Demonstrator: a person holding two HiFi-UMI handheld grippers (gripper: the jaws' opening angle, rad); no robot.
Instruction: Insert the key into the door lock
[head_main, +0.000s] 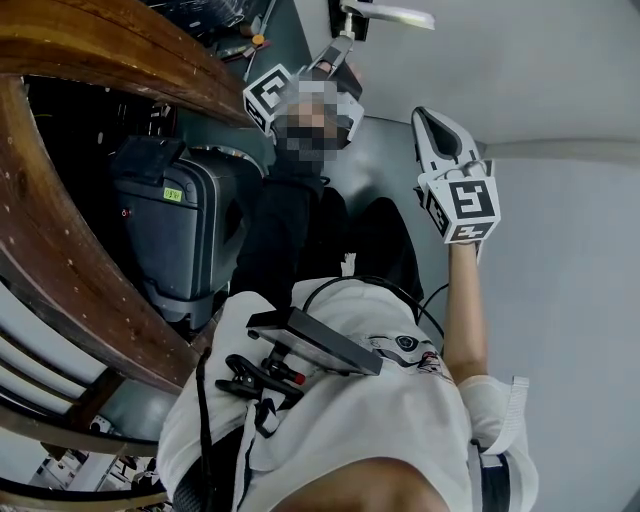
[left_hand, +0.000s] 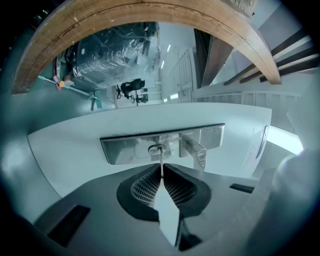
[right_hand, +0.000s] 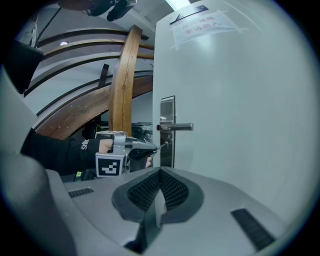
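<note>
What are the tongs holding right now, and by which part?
The left tongs are shut on the key, gripping its rear end. Its blade reaches forward to the keyhole. The right tongs are shut and hold nothing.

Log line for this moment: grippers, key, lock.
left gripper: shut on thin silver key | key tip: at keyhole of brushed-metal lock plate, depth unclear | right gripper: shut, empty

Curved wooden beams (head_main: 70, 270) arch along the left w/ pale slats (head_main: 40, 345) betw. them, black hard case (head_main: 175, 235) w/ green sticker on grey floor (head_main: 575, 330) beside them, plastic-wrapped bulk (left_hand: 112, 55) & ceiling strip lights (left_hand: 169, 48) farther off, paper notice (right_hand: 202, 25) taped up high.
</note>
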